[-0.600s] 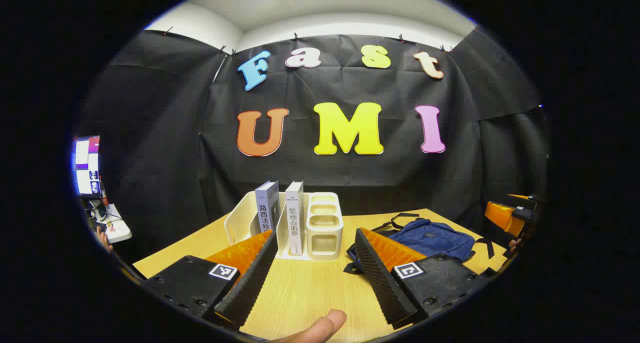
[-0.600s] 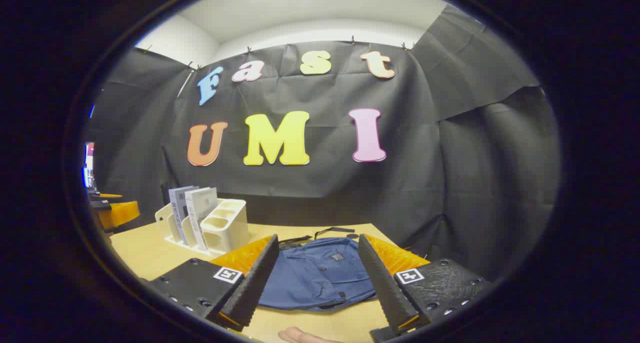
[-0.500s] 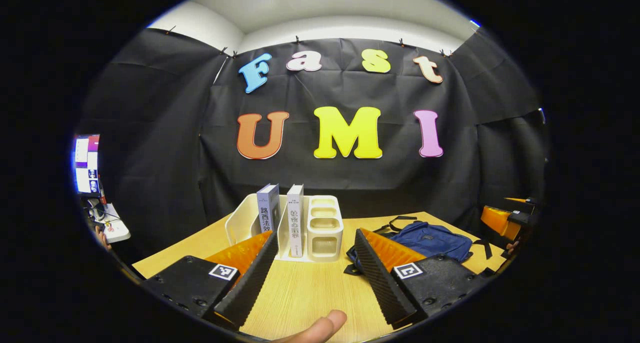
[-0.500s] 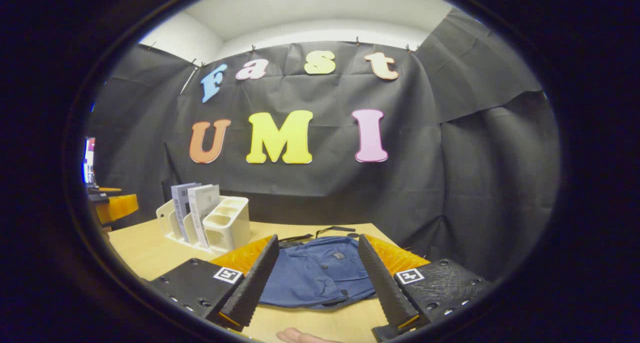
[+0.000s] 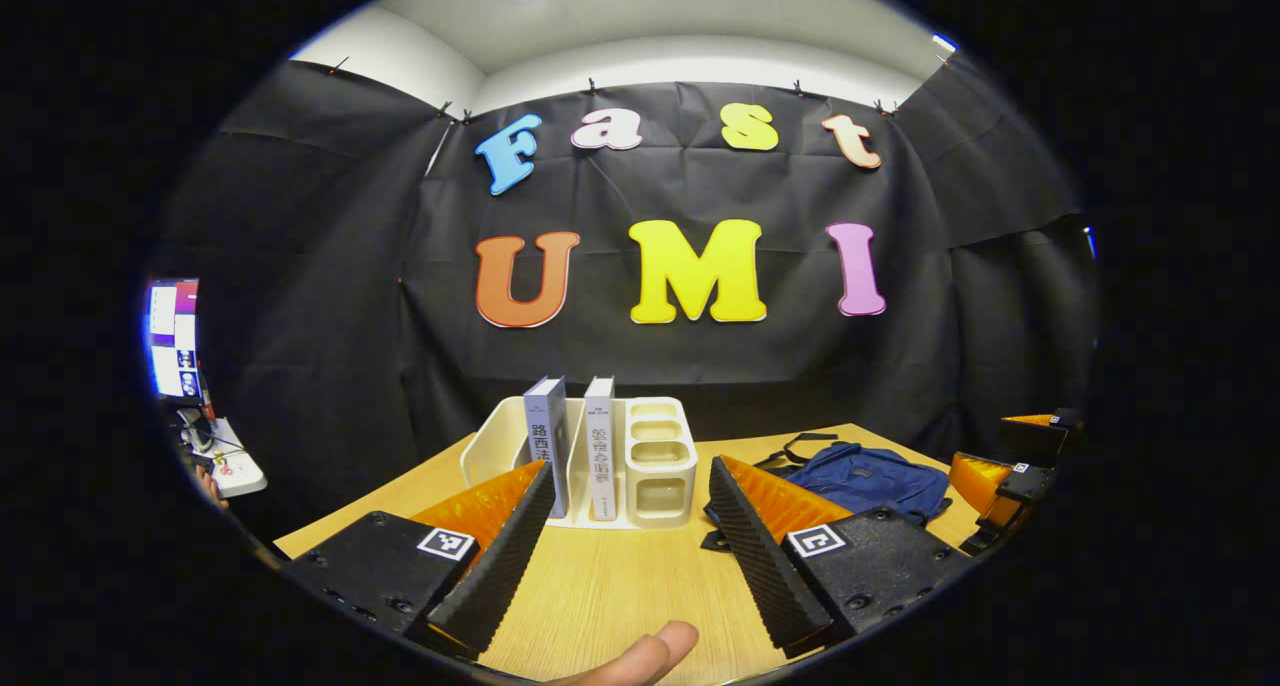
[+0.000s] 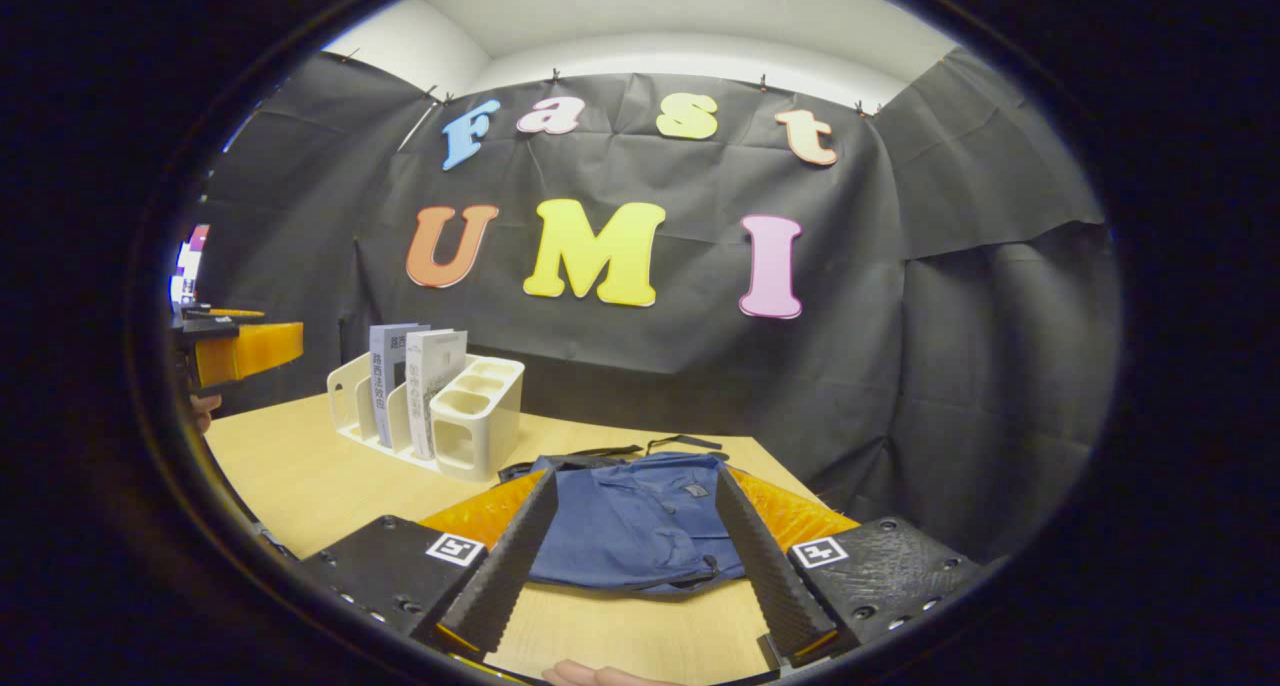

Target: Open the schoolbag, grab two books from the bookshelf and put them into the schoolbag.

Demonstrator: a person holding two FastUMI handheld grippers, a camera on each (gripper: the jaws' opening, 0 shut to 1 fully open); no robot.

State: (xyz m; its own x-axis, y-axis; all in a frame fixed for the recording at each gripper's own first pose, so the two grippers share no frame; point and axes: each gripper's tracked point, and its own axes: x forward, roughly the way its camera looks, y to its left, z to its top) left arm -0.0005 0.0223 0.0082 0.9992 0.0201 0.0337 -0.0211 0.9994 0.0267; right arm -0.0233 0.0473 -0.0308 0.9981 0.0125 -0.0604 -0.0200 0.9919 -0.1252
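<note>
Schoolbag (image 6: 640, 526) work sits right under the right tool (image 6: 628, 551), whose two fingers are spread wide with nothing between them but air; the blue bag lies flat and closed on the wooden surface (image 6: 300, 476) just beyond the fingertips, framed by the gap, its black straps trailing off the far edge toward the cloth wall. A fingertip of the holding hand (image 6: 590, 676) peeks in at the bottom of the right gripper view. Over on the other side, the left tool (image 5: 630, 546) is likewise held with its fingers wide apart, gripping nothing, hovering above bare wood, with a thumb (image 5: 640, 658) of the hand that carries it showing at the lower edge. Straight ahead of it stands the white bookshelf (image 5: 655, 461), a slotted rack with a stack of small open compartments at its right end. Two books stand upright in its slots, spines facing out: a grey-blue book (image 5: 548, 446) on the left and a white book (image 5: 600, 446) just beside it, a divider between them. The bag rests to the right of the rack, apart from it. At the far left edge of the left gripper view a monitor (image 5: 172, 338) glows beyond the booth, above a small white stand with odds and ends.
</note>
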